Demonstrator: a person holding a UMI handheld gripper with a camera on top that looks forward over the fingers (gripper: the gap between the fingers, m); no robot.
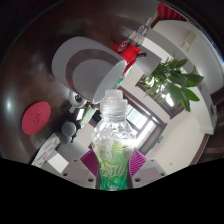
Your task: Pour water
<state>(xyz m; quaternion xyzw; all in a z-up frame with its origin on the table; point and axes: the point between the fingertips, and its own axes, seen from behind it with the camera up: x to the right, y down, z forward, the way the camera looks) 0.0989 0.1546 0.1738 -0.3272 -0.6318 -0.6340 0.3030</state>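
Note:
A clear plastic water bottle with a white cap and a green label stands upright between my fingers, lifted into the air. My gripper is shut on the bottle's lower body, with the purple pads pressed against both of its sides. The bottle's base is hidden below the fingers. No cup or other vessel for the water shows in this view.
Beyond the bottle lies a room seen at a steep tilt: a round white table, a green potted plant, a red round cushion, a red object and a window.

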